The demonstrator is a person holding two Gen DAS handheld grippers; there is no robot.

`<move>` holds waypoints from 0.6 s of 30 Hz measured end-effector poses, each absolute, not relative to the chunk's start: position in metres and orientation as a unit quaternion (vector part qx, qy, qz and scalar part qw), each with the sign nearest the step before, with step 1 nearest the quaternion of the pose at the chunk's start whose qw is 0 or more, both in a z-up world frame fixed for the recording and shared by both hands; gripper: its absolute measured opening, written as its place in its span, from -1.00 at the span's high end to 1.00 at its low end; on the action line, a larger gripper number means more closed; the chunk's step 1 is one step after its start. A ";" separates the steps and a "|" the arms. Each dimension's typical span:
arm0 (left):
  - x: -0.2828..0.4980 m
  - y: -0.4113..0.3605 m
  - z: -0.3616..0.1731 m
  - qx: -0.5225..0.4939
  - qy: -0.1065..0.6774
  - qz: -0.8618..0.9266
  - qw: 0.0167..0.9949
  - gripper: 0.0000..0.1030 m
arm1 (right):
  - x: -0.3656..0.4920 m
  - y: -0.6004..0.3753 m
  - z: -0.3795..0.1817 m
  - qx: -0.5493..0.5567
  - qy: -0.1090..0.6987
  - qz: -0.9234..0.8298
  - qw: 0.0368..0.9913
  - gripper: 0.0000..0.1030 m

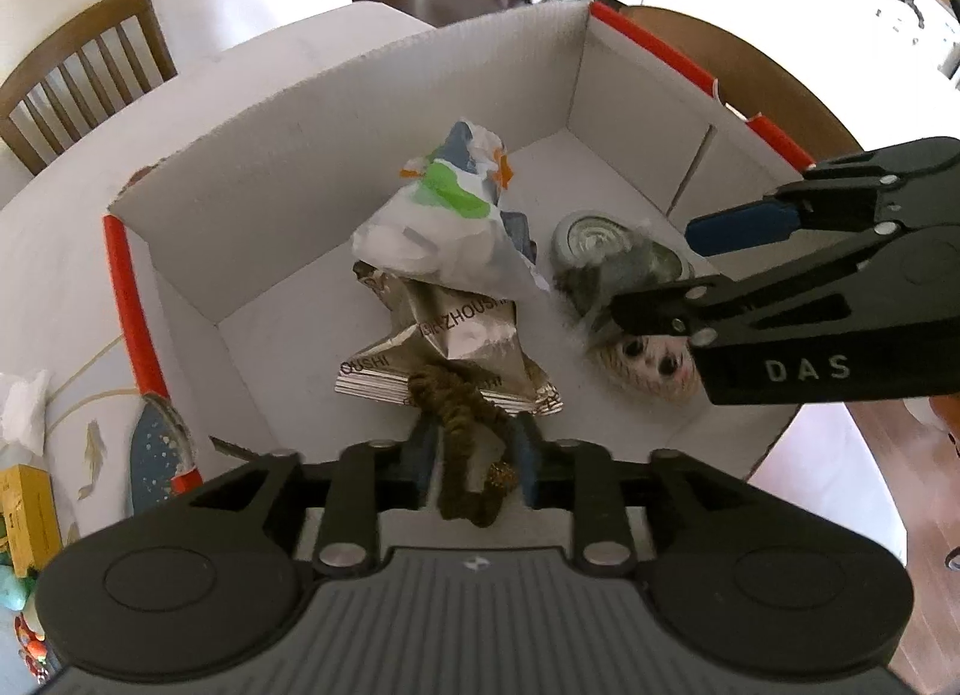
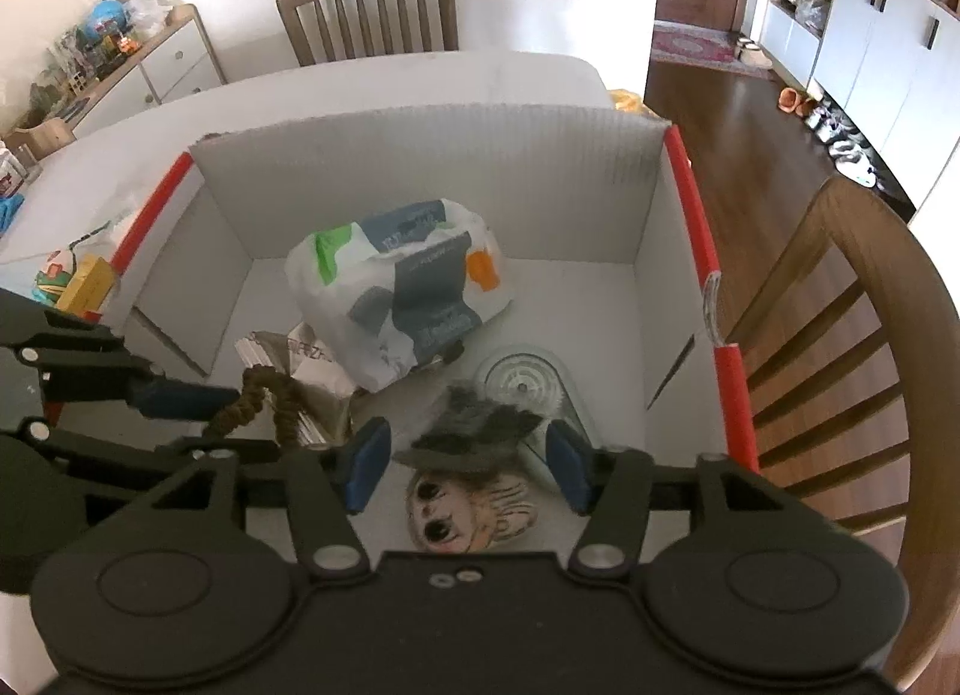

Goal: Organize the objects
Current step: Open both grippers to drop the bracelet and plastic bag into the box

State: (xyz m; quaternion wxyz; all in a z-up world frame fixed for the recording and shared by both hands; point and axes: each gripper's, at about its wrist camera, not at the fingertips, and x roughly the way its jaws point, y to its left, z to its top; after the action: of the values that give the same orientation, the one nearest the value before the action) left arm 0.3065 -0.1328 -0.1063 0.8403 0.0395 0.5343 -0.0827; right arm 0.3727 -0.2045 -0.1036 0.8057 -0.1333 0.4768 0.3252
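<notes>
Both grippers hang over the white cardboard box (image 2: 420,167) — your left gripper (image 1: 471,470) parted around the brown scrunchie (image 1: 462,401), your right gripper (image 2: 465,464) released above the doll-face charm (image 2: 465,509) — lift straight clear.

Only readable stuff: "DAS" in pale letters on the right gripper (image 1: 654,275), and "ZHOUSHI" / "OUSHI" printed on the crumpled silver foil wrapper (image 1: 456,359).
</notes>
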 end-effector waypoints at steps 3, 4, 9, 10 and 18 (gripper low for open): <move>0.304 -0.130 -0.100 0.030 0.525 -0.076 0.847 -0.02 | 0.369 -0.206 -0.097 -0.134 0.469 0.331 0.808 -0.11; 0.303 -0.129 -0.098 0.025 0.521 -0.075 0.850 -0.07 | 0.368 -0.207 -0.095 -0.133 0.467 0.332 0.808 -0.12; 0.296 -0.129 -0.088 0.020 0.509 -0.083 0.856 -0.09 | 0.363 -0.213 -0.082 -0.125 0.457 0.343 0.811 -0.15; 0.295 -0.129 -0.086 0.017 0.507 -0.084 0.858 -0.09 | 0.362 -0.214 -0.079 -0.123 0.455 0.345 0.812 -0.17; 0.278 -0.125 -0.061 -0.006 0.469 -0.089 0.878 -0.12 | 0.346 -0.226 -0.051 -0.108 0.425 0.362 0.823 -0.26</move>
State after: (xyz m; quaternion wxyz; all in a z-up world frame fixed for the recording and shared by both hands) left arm 0.2778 -0.1250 -0.0607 0.8785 -0.0061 0.4693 -0.0894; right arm 0.3457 -0.2262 -0.0514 0.8227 -0.1078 0.4250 0.3619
